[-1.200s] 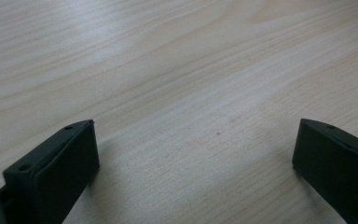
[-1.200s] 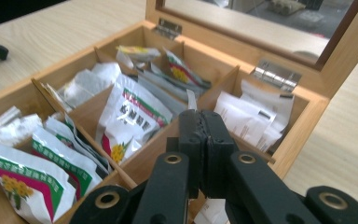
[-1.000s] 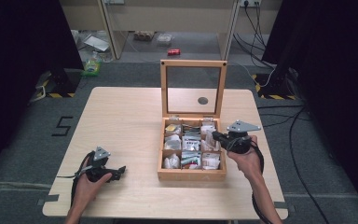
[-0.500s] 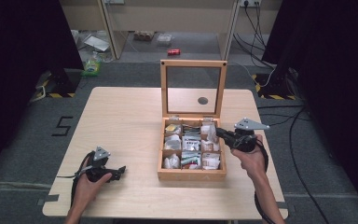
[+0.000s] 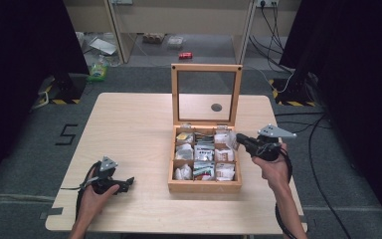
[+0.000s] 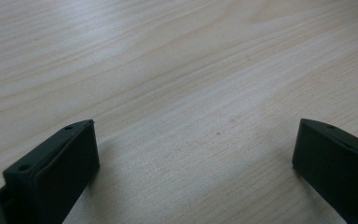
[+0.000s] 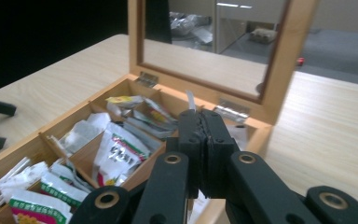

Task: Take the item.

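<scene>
- The right gripper (image 5: 240,139) hangs over the right edge of the box, its two black jaws pressed flat together with nothing between them, as its own view shows (image 7: 205,154). Closed and empty, it looks poised beside the packets rather than mid-grasp.
- Just beneath and beyond its tip sits the open, light wooden compartment box (image 5: 205,186), standing on the right half of the pale wooden desk (image 5: 129,124). Thin wooden dividers split it into a grid of small cells.
- The cells hold small paper tea-bag packets (image 7: 116,154), white with green, red and yellow print, standing or leaning on edge; that way each can be pinched by its top edge. The right gripper's tip is nearest the back-right cell, though I cannot tell whether it touches a packet there.
- The box's glass-paned wooden lid (image 5: 206,94) stands upright on its hinges at the back edge, so the cells stay reachable from above and from the person's side.
- The left gripper (image 5: 125,182) rests low on the desk near the front left, well apart from the box. In its own view (image 6: 193,154) the jaws stand wide apart over bare wood, holding nothing; it seems parked out of the way.
</scene>
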{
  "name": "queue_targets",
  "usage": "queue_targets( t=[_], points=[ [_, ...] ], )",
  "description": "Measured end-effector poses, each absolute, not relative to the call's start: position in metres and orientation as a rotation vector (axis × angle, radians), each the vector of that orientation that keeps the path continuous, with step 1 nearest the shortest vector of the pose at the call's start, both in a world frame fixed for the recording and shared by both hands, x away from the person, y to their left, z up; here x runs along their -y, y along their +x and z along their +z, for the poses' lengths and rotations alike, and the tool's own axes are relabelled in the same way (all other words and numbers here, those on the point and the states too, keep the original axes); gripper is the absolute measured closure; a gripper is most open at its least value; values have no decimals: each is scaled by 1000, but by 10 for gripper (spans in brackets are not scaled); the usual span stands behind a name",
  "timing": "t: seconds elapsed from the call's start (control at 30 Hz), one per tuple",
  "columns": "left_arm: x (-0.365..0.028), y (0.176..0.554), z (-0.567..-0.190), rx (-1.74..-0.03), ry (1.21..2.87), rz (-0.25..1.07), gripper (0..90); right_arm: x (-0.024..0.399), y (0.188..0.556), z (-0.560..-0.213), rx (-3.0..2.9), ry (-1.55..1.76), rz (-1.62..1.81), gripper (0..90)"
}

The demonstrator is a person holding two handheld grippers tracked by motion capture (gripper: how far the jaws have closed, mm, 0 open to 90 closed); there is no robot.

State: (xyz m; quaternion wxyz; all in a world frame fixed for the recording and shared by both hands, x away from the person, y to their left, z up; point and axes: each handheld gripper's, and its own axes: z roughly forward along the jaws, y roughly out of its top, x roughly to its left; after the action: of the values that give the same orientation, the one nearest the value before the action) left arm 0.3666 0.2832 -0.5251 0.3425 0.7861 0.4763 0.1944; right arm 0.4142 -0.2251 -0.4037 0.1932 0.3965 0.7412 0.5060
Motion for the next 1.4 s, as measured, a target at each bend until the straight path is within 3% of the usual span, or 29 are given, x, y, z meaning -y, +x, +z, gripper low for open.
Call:
queue_targets(
  t=[0.43,0.8,1.4],
  points=[
    [-283,367,-525,-1238,2044,506,0,265,410,-398,-1981,1193,1393,885],
    [-283,367,-525,-1239,2042,506,0,291,417,-434,-1988,1349,1286,884],
    [-283,367,-525,-1240,2040,506,0,291,424,-466,-2074,1426,1228,875]
  ],
)
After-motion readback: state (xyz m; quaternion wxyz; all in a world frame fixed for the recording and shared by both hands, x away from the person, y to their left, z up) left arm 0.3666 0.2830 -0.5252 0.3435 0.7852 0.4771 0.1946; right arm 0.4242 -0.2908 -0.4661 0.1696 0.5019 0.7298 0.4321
